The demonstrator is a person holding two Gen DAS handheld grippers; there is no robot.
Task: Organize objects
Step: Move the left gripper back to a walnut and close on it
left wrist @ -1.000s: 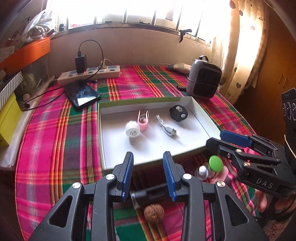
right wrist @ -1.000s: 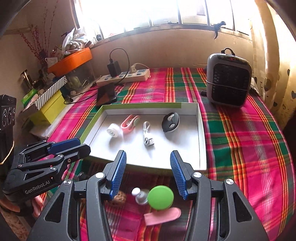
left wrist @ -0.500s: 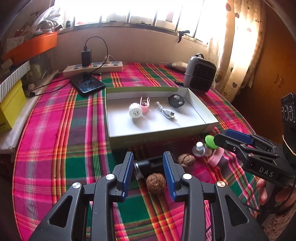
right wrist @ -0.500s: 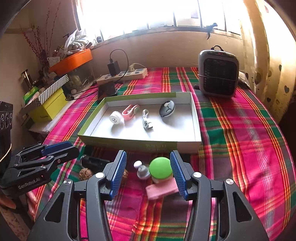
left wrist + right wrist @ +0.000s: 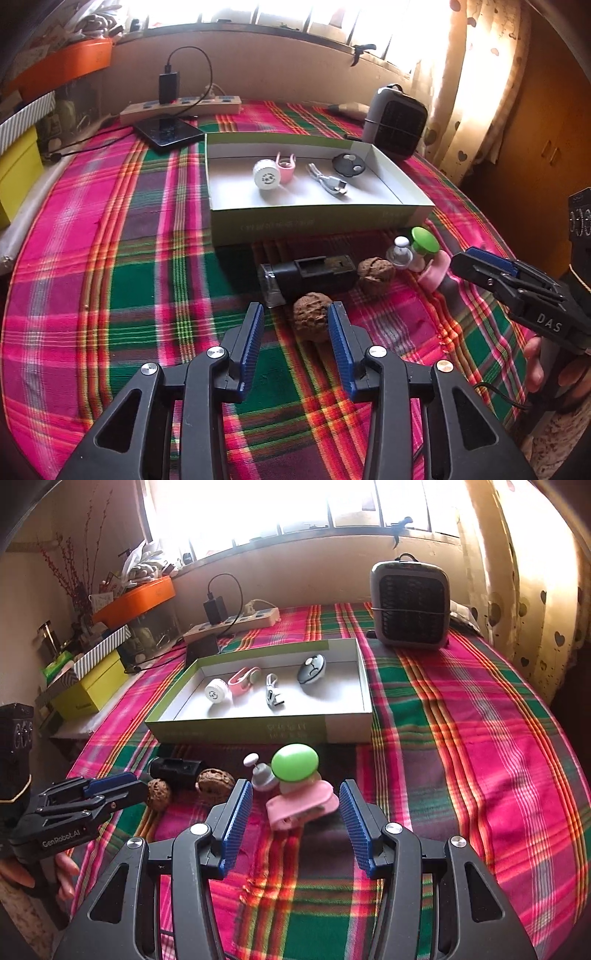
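1. Plaid cloth (image 5: 110, 258) covers the table, and a shallow white-lined box (image 5: 317, 218) sits on it as the collecting place; every loose thing lies just in front of the box's near wall, within reach of both grippers.
2. Inside the box I count four items: a white round cap (image 5: 265, 179), a pink clip (image 5: 285, 168), a short cable (image 5: 328, 181) and a black oval fob (image 5: 349, 165), spread in a row, probably so each stays easy to see.
3. Outside the box I count two walnuts, the near walnut (image 5: 312, 321) and the far walnut (image 5: 375, 270), one black torch-like tube (image 5: 308, 275), one small white bottle (image 5: 260, 773) and one green-capped pink piece (image 5: 299, 786); whether that last is one thing or two stacked I cannot tell.
4. The left gripper (image 5: 296, 325) has just been widening its jaws; the fingers stand apart with the near walnut between them, the right pad close beside it and not pressing, so it looks lined up for a pick.
5. The right gripper (image 5: 291, 812) holds its fingers apart too, straddling the pink piece without touching, likely readying a second pick toward the box.
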